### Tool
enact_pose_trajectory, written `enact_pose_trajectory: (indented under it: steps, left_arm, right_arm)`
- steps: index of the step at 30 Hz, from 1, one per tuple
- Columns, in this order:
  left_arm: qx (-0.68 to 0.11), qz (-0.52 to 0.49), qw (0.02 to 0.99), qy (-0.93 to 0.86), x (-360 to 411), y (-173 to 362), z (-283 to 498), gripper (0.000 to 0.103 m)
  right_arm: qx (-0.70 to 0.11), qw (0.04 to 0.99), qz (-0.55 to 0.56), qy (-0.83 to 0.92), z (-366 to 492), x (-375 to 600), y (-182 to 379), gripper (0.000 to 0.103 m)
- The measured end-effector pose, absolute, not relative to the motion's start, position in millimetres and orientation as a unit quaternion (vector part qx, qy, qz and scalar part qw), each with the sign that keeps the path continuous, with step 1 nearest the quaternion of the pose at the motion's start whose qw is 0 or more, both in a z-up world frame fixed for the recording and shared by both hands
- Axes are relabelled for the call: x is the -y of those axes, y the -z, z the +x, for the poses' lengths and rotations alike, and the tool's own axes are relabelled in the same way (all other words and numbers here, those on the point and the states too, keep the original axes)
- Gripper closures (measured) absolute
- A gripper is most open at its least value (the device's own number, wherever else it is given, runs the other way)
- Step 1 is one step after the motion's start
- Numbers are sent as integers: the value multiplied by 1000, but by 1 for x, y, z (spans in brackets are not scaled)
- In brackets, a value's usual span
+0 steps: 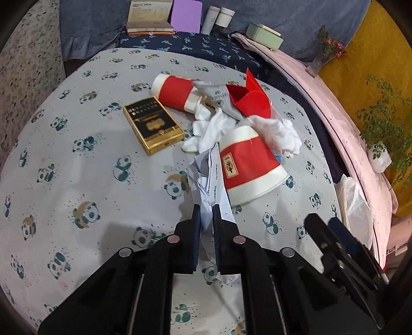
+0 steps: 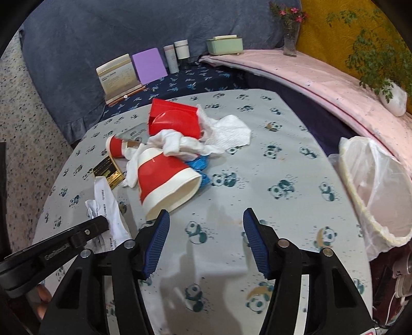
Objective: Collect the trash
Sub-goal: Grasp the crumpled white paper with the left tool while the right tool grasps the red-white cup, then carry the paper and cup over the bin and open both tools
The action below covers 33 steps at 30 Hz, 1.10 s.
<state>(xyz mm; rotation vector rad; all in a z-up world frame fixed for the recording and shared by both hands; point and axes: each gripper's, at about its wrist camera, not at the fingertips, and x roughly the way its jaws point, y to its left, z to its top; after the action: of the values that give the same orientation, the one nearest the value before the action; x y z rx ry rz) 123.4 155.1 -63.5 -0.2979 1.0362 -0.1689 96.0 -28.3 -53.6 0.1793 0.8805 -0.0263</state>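
Tongs first: my left tongs (image 1: 206,206) are clamped on the crumpled paper (image 1: 206,177) at the near edge of the trash heap on the bench (image 1: 77,154); my right tongs (image 2: 206,219) gape wide, holding nothing. I judge the paper may tear or slip free, or drag the red cup (image 1: 247,167) touching it, before reaching the lined bin (image 2: 373,185).

Table (image 2: 283,159): covered with a grey panda-print cloth. Behind it, a navy patterned surface (image 1: 206,49) carries a booklet (image 1: 149,15), a purple card (image 1: 186,15), two bottles (image 1: 217,19) and a green box (image 1: 264,36). A blue-grey cushion (image 2: 103,38) backs these. A pink ledge (image 2: 296,74) runs along the right, bearing a flower vase (image 2: 291,38) and a plant (image 2: 381,51). Wall (image 2: 334,38): yellow. Floor (image 2: 15,144): speckled.
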Motion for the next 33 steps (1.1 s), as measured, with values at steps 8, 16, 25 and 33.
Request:
enact_pose_trajectory:
  steps: [8, 16, 25, 33]
  left_arm:
    - [-479, -132, 865, 69, -173, 58, 131, 94]
    - [-477, -130, 867, 64, -183, 61, 141, 94]
    - [-478, -130, 867, 58, -189, 65, 147, 94]
    - [-470, -124, 872, 63, -180, 54, 139, 94]
  right_arm:
    - [-459, 877, 142, -24, 123, 15, 78, 58]
    - [-477, 862, 163, -45, 143, -1, 95, 67]
    - [-483, 857, 169, -66, 159, -14, 101, 91]
    - [-453, 874, 157, -77, 138, -14, 75, 100]
